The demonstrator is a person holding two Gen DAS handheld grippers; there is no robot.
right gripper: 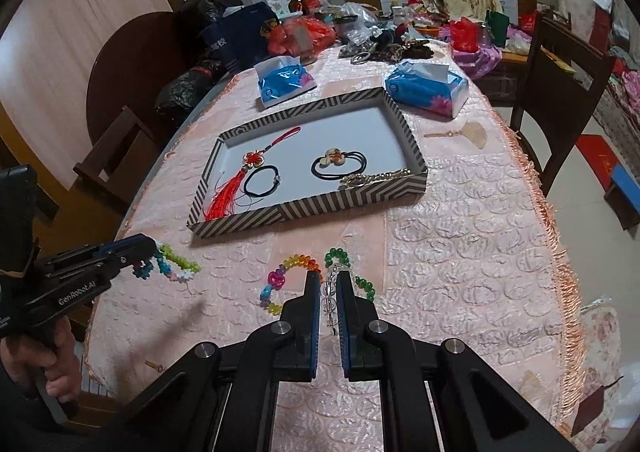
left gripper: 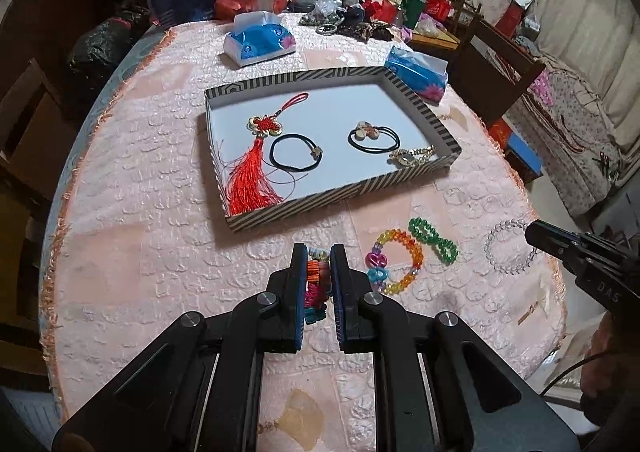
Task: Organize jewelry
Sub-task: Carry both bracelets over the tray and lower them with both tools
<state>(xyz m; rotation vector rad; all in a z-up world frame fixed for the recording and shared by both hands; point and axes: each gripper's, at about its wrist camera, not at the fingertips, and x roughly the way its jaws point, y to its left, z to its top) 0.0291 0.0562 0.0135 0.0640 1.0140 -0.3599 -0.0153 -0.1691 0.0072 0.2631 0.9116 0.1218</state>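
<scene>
The left gripper (left gripper: 319, 252) is clamped on a multicoloured bead bracelet (left gripper: 317, 279); only the right wrist view shows its green and white loops (right gripper: 176, 264) dangling. The right gripper (right gripper: 329, 276) grips the clear bead bracelet (right gripper: 330, 292) near the striped tray (right gripper: 304, 207); the left wrist view shows that bracelet (left gripper: 508, 248) on the tablecloth (left gripper: 160, 252).

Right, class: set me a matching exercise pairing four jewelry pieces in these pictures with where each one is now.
Things:
1. red tassel knot
2. gold bracelet
3. clear bead bracelet
4. green bead bracelet

Places:
A. lying loose on the tablecloth
B. tray, left side
C. between the right gripper fingers
D. tray, near right corner

Pairs: 1-B, 2-D, 3-C, 4-A
</scene>
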